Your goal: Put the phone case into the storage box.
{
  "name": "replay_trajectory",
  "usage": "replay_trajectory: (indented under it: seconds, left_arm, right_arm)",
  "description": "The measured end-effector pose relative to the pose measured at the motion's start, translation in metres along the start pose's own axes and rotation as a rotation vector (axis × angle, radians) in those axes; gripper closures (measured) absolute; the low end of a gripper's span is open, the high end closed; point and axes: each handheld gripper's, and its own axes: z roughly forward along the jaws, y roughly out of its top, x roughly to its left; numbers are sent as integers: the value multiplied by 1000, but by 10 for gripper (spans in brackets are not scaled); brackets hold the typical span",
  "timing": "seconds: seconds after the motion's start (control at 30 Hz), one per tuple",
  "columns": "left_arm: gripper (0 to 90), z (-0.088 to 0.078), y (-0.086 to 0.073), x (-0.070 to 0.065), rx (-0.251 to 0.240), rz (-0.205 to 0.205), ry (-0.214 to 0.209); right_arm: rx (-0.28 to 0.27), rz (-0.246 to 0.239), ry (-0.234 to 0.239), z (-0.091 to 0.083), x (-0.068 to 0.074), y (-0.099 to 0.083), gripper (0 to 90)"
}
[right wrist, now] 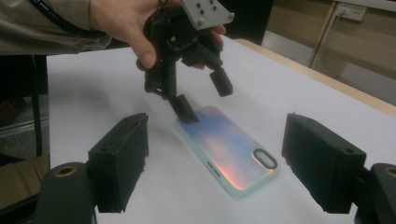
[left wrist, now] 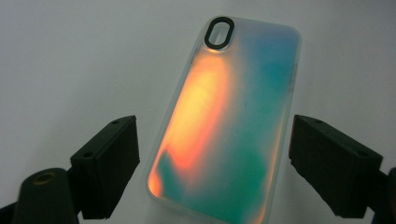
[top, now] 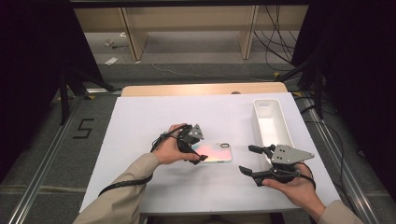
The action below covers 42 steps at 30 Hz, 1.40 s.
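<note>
An iridescent phone case [top: 215,152] lies flat on the white table top [top: 140,126], back up, with its camera cut-out toward the right. My left gripper [top: 198,150] stands over the case's left end. In the left gripper view the case [left wrist: 224,121] runs up between the two black jaws, with a thin gap on each side, so my left gripper [left wrist: 215,128] is open. My right gripper [top: 246,158] hovers open to the right of the case, its jaws pointing left with nothing in them. The right gripper view shows the case [right wrist: 229,144] and my left gripper [right wrist: 205,99] beyond my right gripper [right wrist: 217,128].
A white oblong bin [top: 256,123] stands at the table's right side, just behind my right gripper. The table's wooden far edge [top: 201,88] runs along the back. Cables and wooden shelf legs lie on the floor beyond.
</note>
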Motion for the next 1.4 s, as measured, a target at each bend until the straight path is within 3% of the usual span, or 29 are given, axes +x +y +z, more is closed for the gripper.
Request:
replay_trajectory:
  seconds: [0.13, 0.27, 0.37, 0.53, 0.77, 1.07, 1.4]
  left_arm:
    - [333, 0, 0, 8, -5, -34, 36]
    - [703, 1, -1, 18, -2, -96, 106]
    - [892, 2, -3, 24, 7, -126, 153]
    - [899, 10, -5, 28, 46, -154, 173]
    - [899, 16, -6, 31, 73, -154, 174]
    - [899, 19, -8, 30, 121, -141, 128]
    - [900, 15, -11, 23, 135, -115, 102]
  right_arm:
    - [-4, 1, 2, 0, 0, 0, 237]
    - [-4, 0, 2, 0, 0, 0, 238]
    - [-1, 0, 0, 0, 0, 0, 237]
    - [-2, 2, 2, 0, 0, 0, 238]
    - [-2, 3, 1, 0, 0, 0, 238]
    - [-2, 4, 1, 0, 0, 0, 238]
    - [-1, 4, 0, 0, -1, -1, 238]
